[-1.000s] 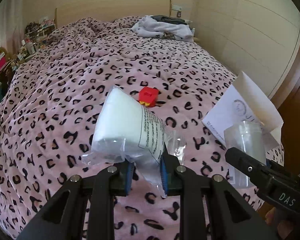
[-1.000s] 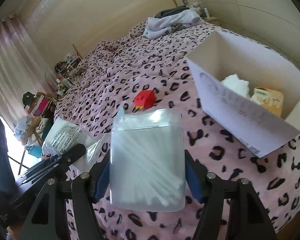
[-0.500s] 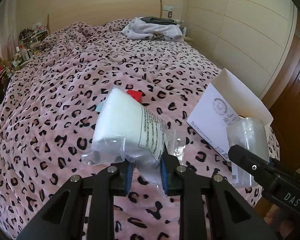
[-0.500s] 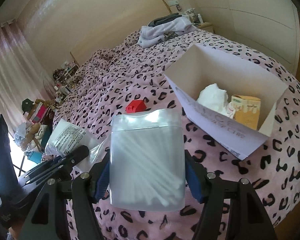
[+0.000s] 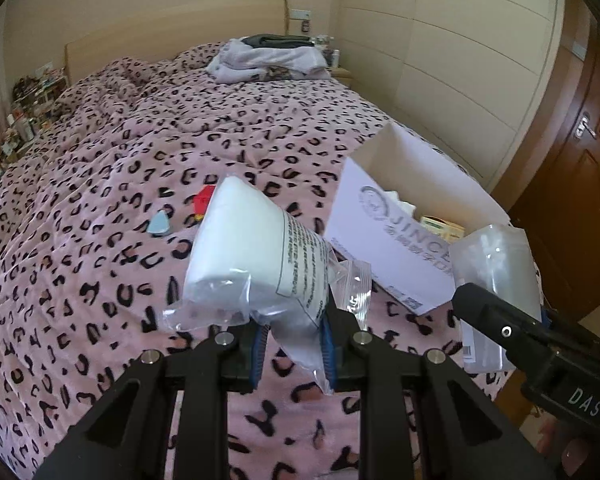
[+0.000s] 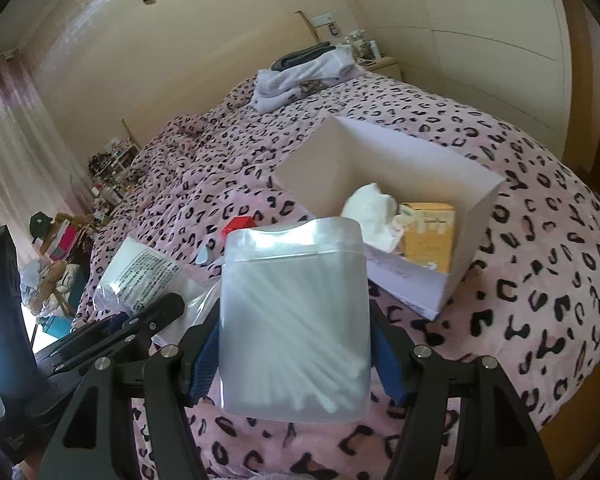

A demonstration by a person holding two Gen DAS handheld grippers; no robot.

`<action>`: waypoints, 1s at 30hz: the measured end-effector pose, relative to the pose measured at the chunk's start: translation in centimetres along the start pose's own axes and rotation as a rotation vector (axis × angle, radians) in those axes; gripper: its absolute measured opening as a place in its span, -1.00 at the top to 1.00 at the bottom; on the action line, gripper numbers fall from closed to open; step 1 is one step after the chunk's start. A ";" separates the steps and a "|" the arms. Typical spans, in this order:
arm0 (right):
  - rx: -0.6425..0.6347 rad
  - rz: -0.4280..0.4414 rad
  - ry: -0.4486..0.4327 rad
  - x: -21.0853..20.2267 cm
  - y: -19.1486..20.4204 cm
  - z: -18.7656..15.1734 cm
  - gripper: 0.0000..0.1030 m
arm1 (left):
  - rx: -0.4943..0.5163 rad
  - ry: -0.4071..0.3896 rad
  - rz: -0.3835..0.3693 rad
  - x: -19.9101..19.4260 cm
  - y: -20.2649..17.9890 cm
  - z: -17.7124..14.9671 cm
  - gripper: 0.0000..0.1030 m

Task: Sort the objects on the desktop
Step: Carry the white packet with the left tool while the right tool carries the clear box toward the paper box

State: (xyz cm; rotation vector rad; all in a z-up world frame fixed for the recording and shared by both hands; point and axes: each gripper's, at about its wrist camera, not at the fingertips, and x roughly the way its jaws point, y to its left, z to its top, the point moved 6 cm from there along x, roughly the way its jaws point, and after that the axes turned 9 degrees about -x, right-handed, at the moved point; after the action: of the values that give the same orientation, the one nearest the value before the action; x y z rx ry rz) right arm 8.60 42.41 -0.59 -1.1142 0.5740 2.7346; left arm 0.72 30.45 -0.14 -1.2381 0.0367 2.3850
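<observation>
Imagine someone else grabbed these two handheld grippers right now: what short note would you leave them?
Left gripper: shut on the bagged white pad, held over the bed.
Right gripper: shut on the clear swab case, also in the air.
White box: open on the bedspread, already holding a white wad and a yellow carton.
Left to sort: both held items, plus the red block and blue piece on the bedspread.

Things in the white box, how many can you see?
2 in the open white cardboard box: a crumpled white tissue-like wad on the left, and a small yellow carton right beside it. More may hide behind the near wall.
</observation>
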 end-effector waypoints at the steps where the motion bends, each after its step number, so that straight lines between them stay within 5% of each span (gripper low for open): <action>1: 0.003 -0.004 -0.001 -0.2 -0.3 0.0 -0.30 | 0.005 0.003 -0.006 0.2 -0.5 0.0 0.55; 30: 0.045 -0.135 -0.050 -2.0 -5.1 2.4 -0.30 | 0.177 0.013 -0.171 2.0 -9.4 2.9 0.55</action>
State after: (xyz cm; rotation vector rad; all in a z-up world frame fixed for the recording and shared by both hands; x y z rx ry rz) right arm 9.86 48.10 0.82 -1.0320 0.5303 2.6130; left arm 1.26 40.25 1.69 -1.1275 0.1371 2.1765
